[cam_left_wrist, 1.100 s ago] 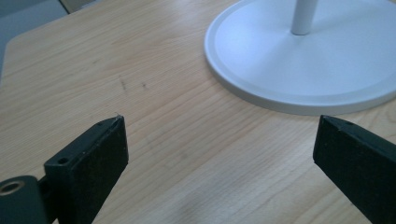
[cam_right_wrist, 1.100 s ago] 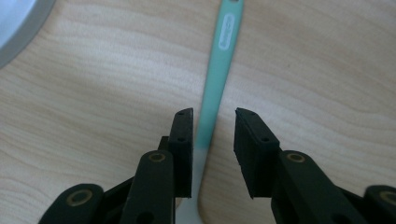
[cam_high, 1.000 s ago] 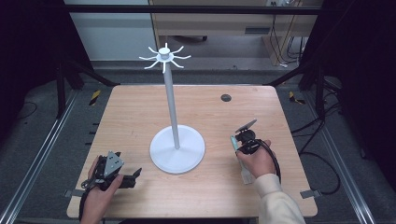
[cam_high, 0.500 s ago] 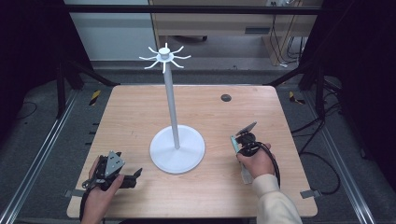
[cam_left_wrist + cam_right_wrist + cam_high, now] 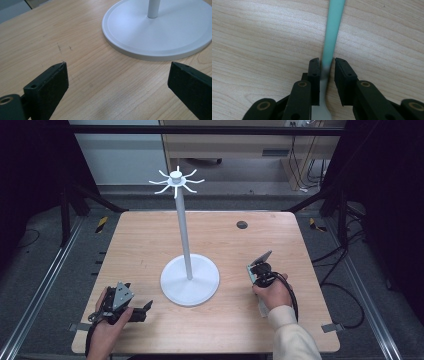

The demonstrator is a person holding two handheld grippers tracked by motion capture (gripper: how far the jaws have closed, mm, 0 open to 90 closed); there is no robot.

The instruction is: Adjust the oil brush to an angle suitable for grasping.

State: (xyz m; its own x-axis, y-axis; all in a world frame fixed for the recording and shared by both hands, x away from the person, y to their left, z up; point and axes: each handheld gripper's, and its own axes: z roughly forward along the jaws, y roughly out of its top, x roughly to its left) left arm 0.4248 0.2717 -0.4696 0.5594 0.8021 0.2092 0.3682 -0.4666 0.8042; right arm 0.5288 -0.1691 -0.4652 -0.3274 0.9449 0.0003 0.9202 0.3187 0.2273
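A person is sitting at a wooden counter [image 5: 150,240], holding one gripper in each hand. The right gripper [image 5: 327,62] is pointing down at the counter, and its jaws have just been closing around a slim green-and-grey utensil handle [image 5: 333,30]. The left jaw is touching the handle; a thin gap is showing beside the right jaw, so the grasp is looking not quite complete. In the high view the right gripper [image 5: 260,270] is sitting near the counter's right side, well apart from the stand. The handle is lying flat on the wood, running away from the gripper.

The left gripper [image 5: 117,82] is resting with its jaws spread wide and nothing between them, near the round base of a white stand [image 5: 160,30].

The step in hand seems to be picking up the utensil. The next move probably calls for finishing the squeeze, then lifting straight up so the thin handle is not slipping or twisting.

Counted: one utensil, one white stand [image 5: 186,245] with a tall pole and a ring of hooks on top, two grippers, one counter.
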